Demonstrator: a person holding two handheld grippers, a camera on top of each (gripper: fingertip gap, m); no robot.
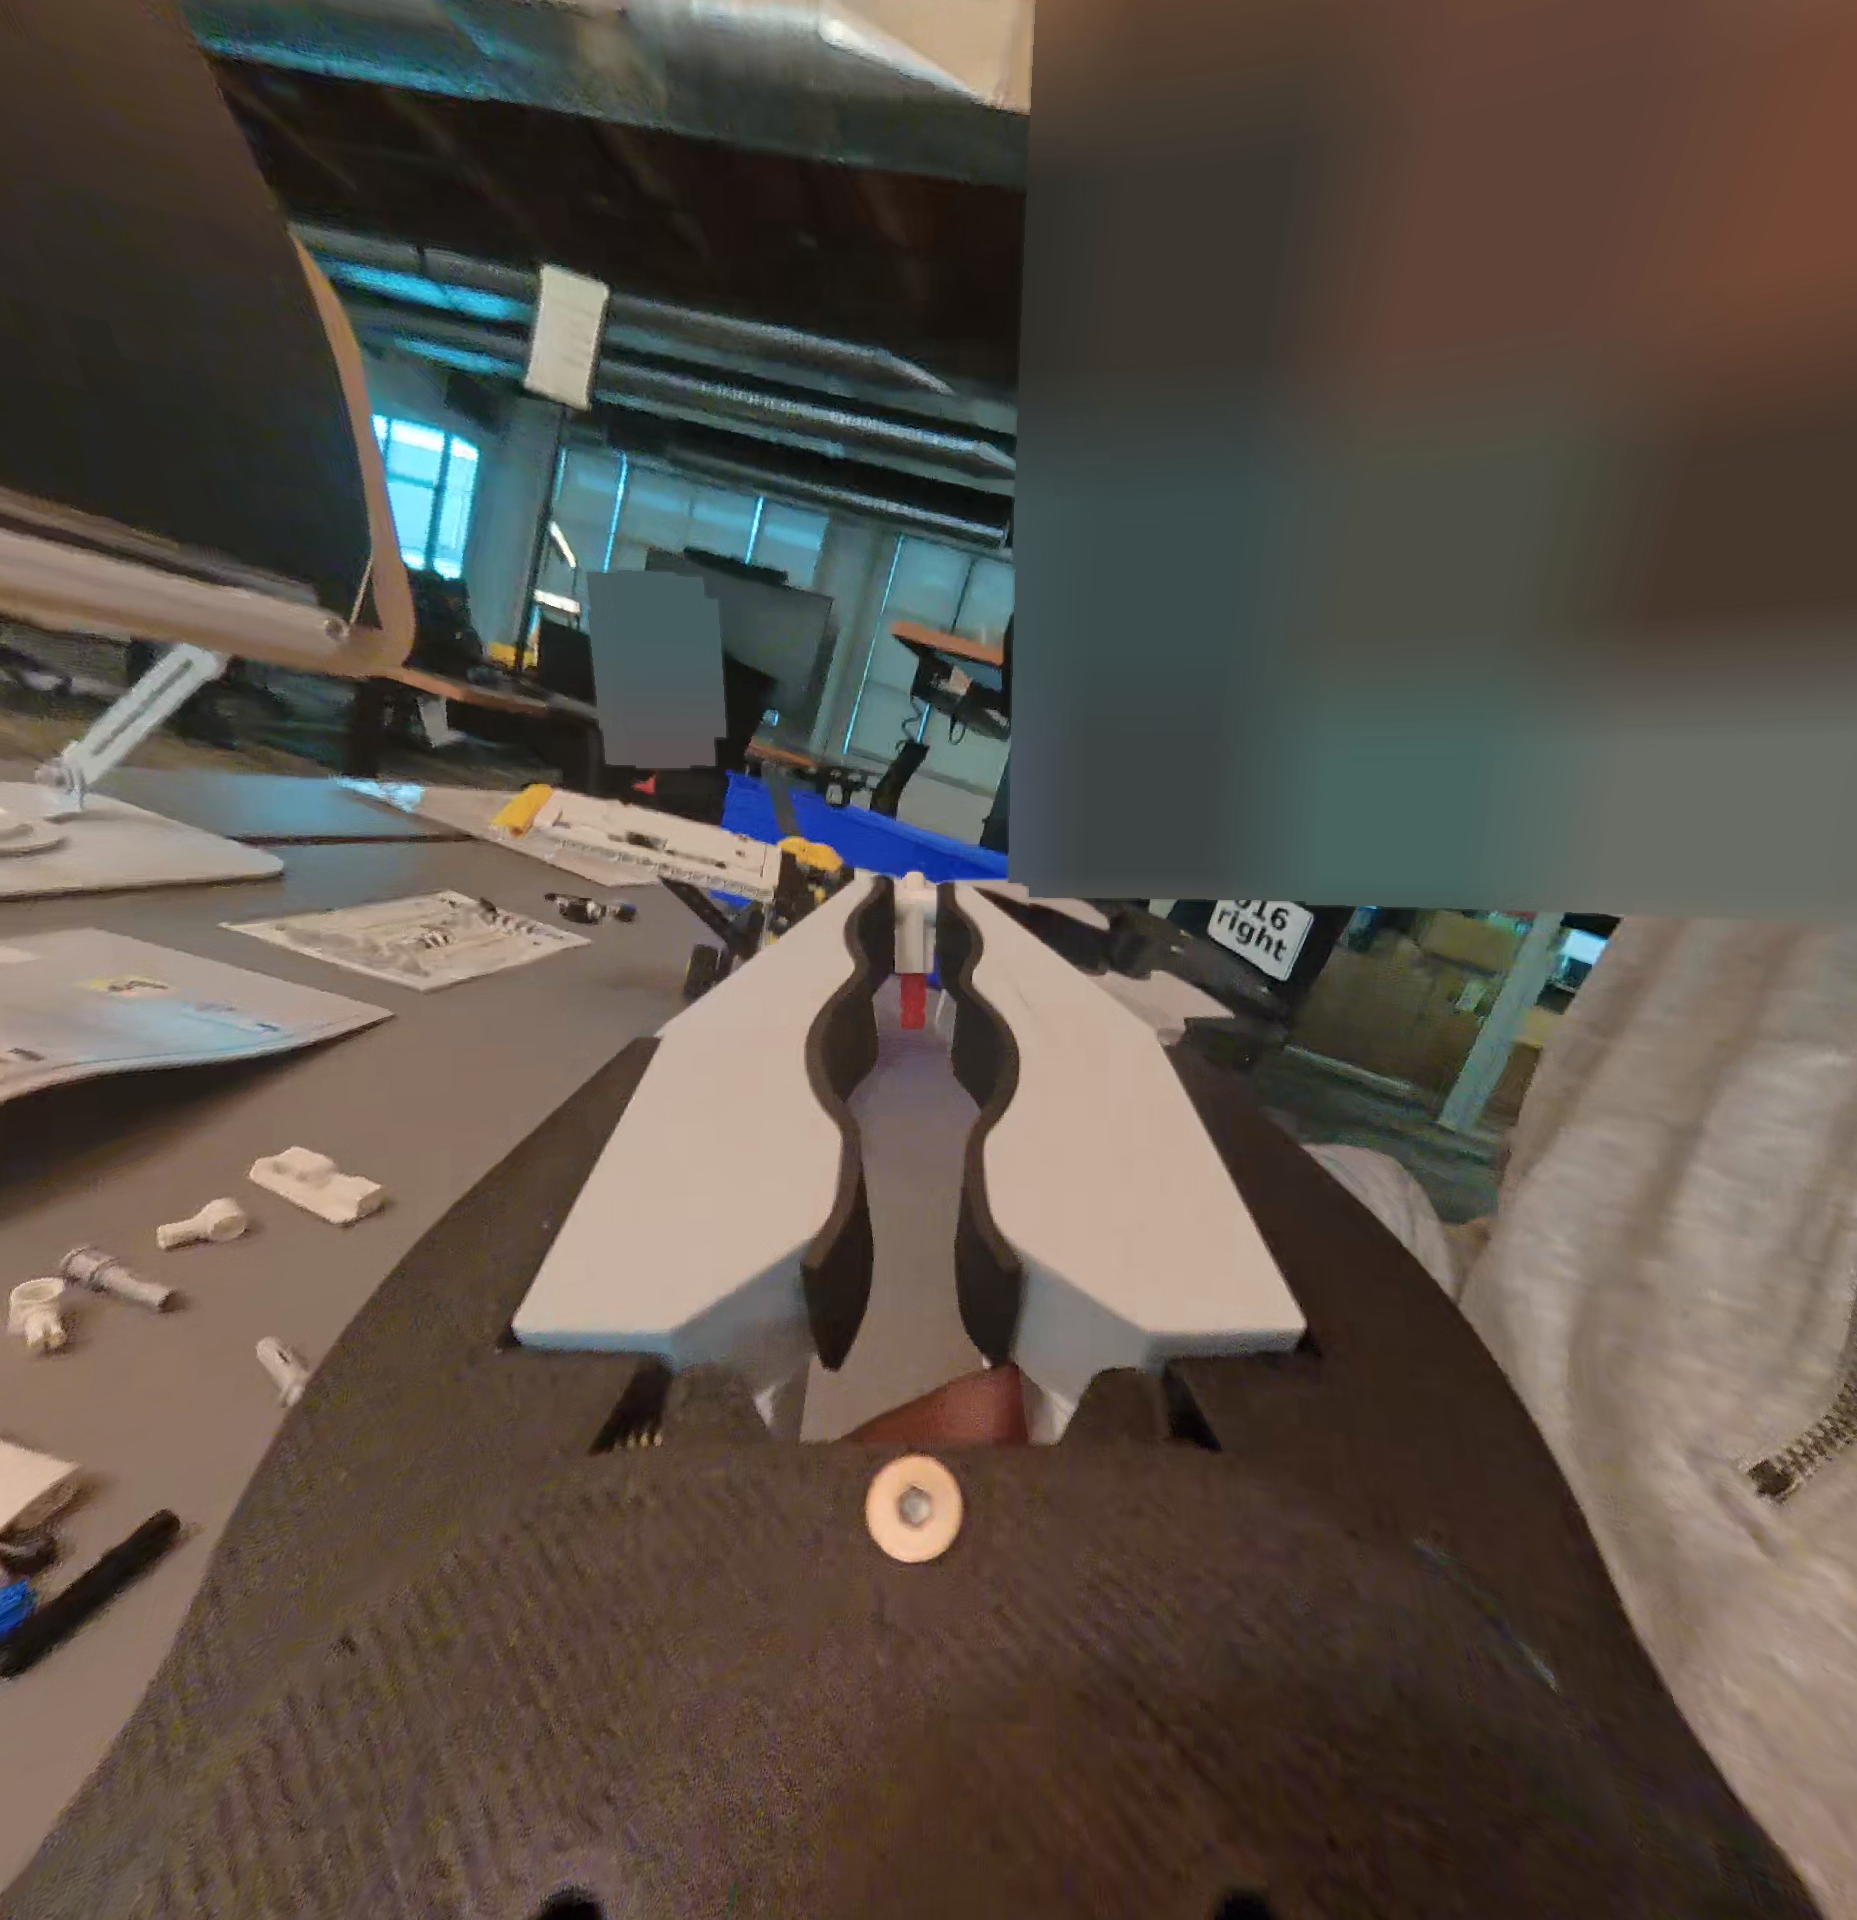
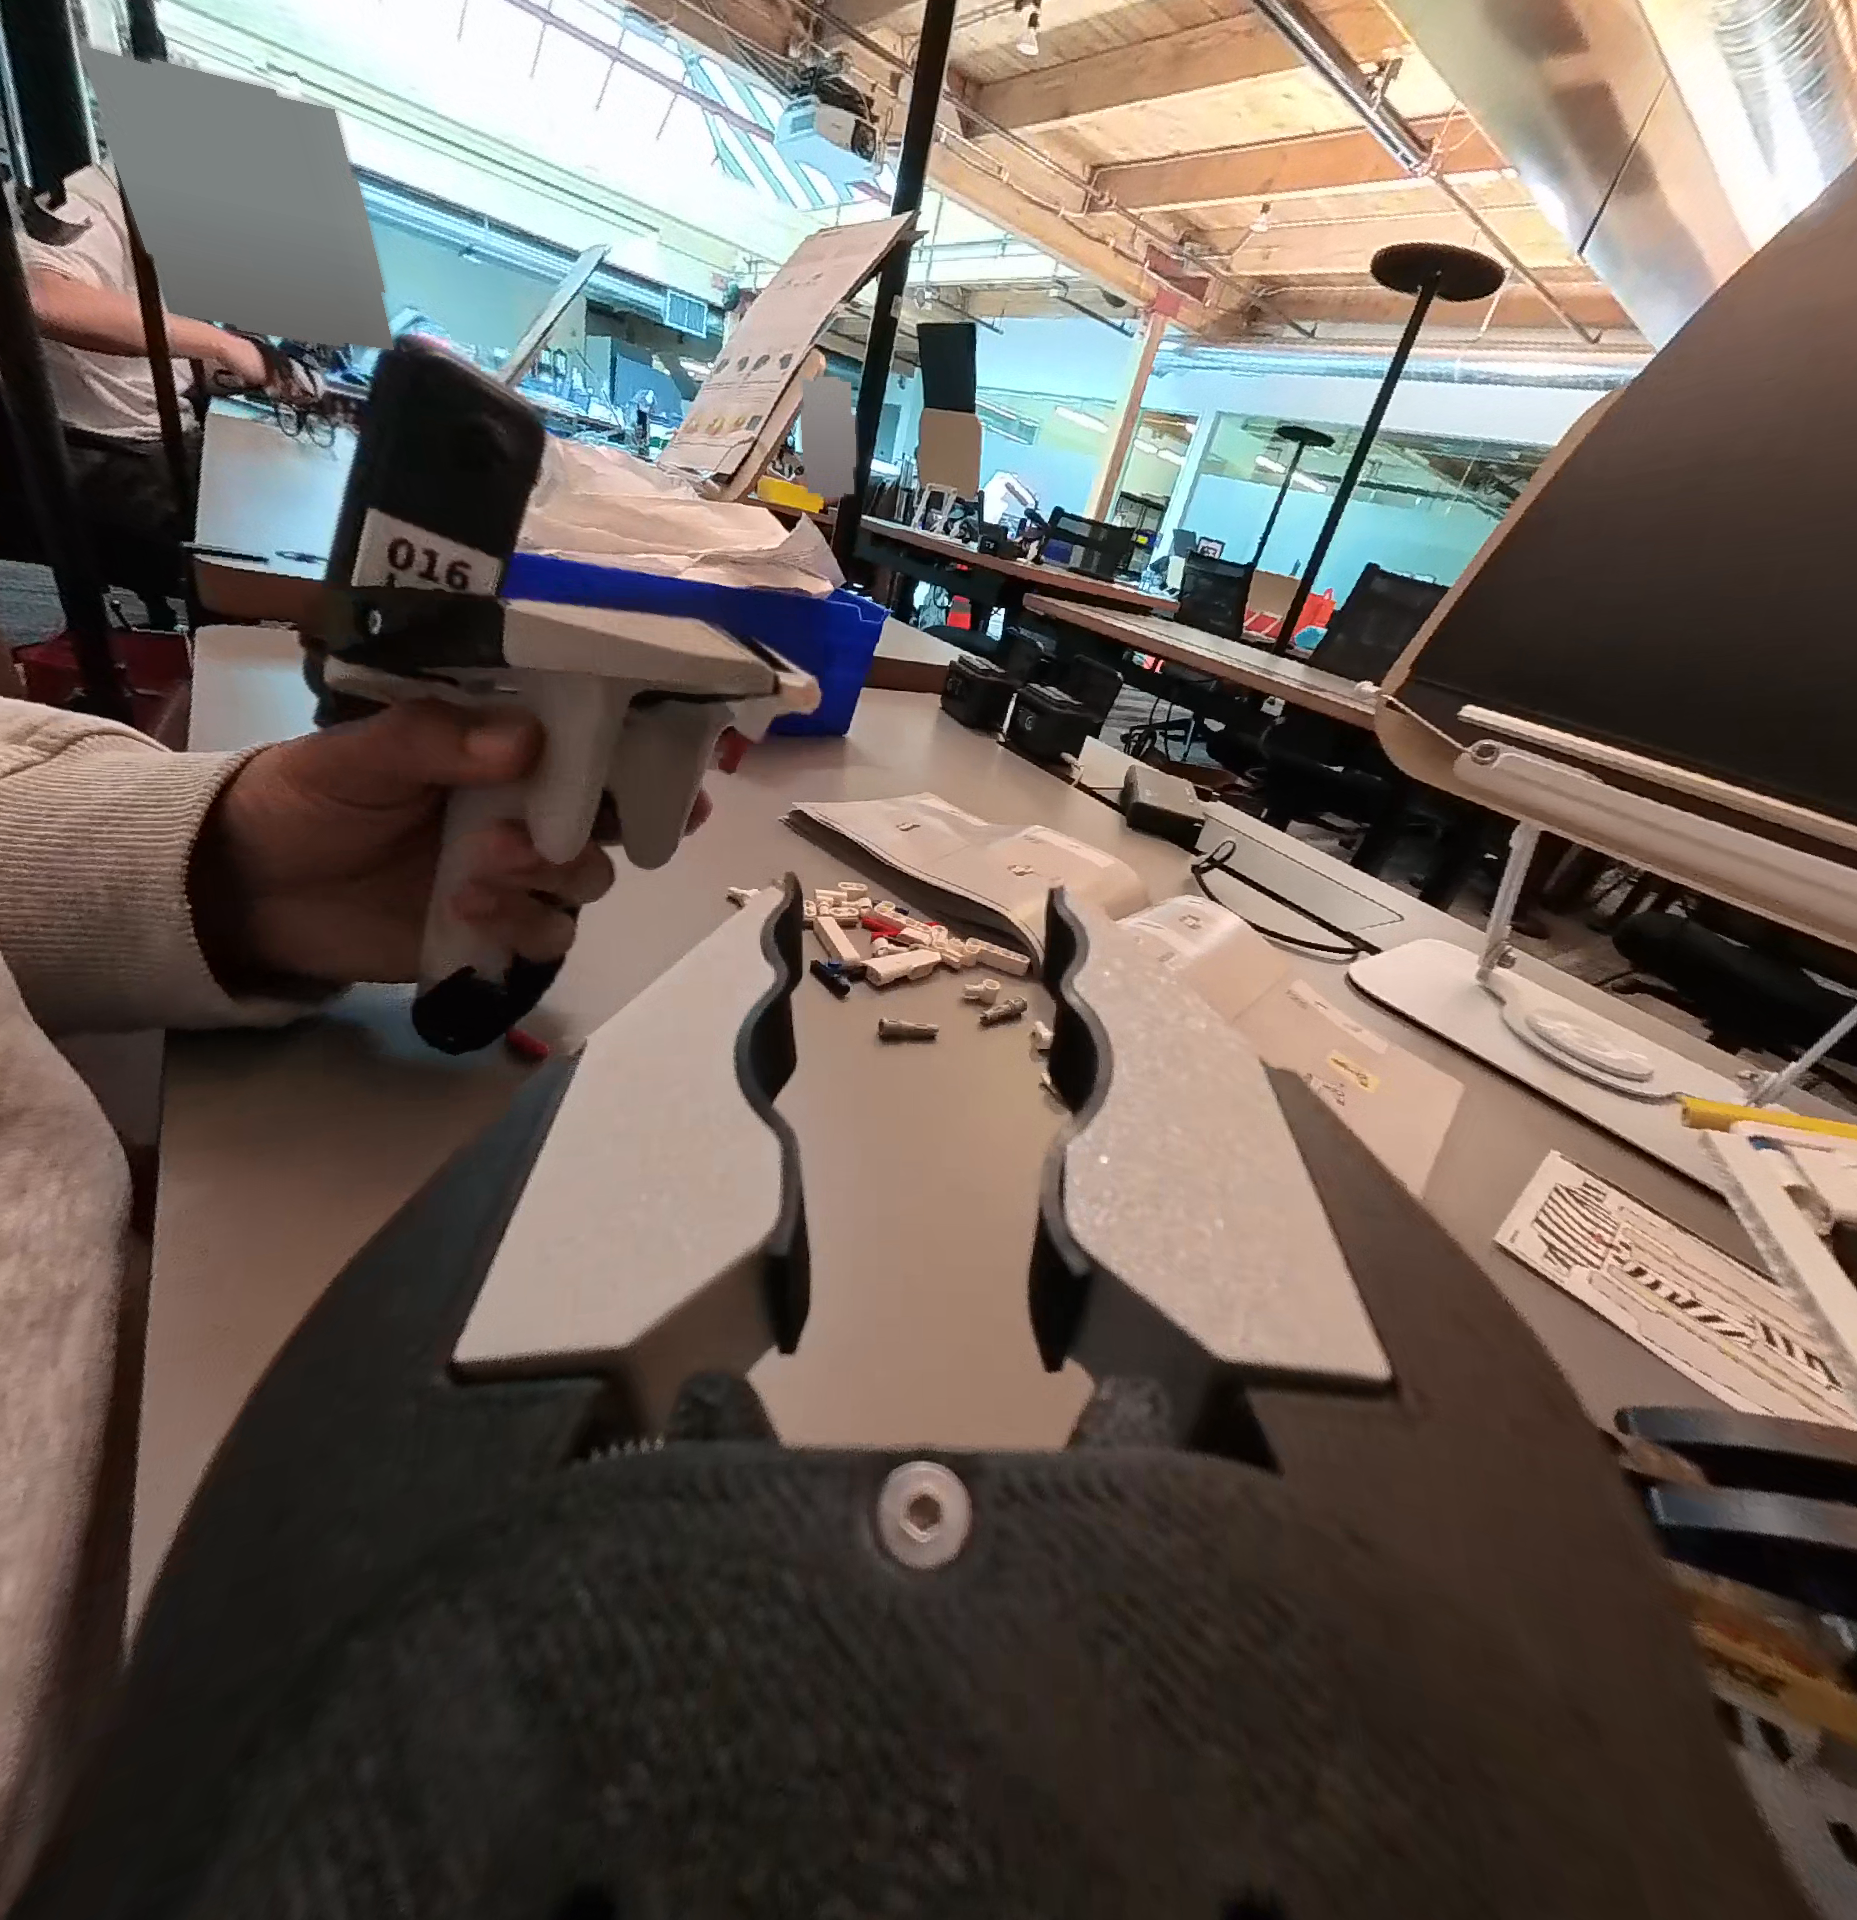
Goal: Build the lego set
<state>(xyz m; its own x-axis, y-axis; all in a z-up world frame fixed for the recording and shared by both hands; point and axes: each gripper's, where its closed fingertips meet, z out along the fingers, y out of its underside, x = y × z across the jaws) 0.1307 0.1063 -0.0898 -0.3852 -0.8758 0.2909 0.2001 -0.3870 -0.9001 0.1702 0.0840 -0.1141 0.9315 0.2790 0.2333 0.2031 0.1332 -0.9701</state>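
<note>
1. Left tongs [image 1: 911, 920], lifted off the surface [image 1: 404, 1122], pinch a small white piece with a red pin [image 1: 911, 951] between their narrowed tips; a hand [image 2: 384, 831] in a pale knit sleeve grips the handle, as the right wrist view shows.
2. Right tongs [image 2: 919, 914] stand wide apart with nothing between them, pointed over a scatter of loose pieces [image 2: 903, 951] on the grey surface.
3. Far left in the left wrist view, small white pieces [image 1: 316, 1184] lie apart on the surface, with a black pen [image 1: 82, 1595] nearer the edge and a booklet [image 1: 124, 1013] just behind them.
4. Further along, a sticker sheet [image 1: 410, 935] lies flat; beyond it sits a partly built white, black and yellow model [image 1: 695, 852], with a blue bin [image 1: 862, 826] behind.
5. Seen from the right tongs, the blue bin [image 2: 799, 634] holds crumpled white bags, an open booklet [image 2: 965, 852] lies just behind the loose pieces, and a monitor stand [image 2: 1506, 997] rests to the right.
6. At the far right edge, a striped sticker sheet [image 2: 1672, 1288] lies beside part of the white model [image 2: 1797, 1195].
</note>
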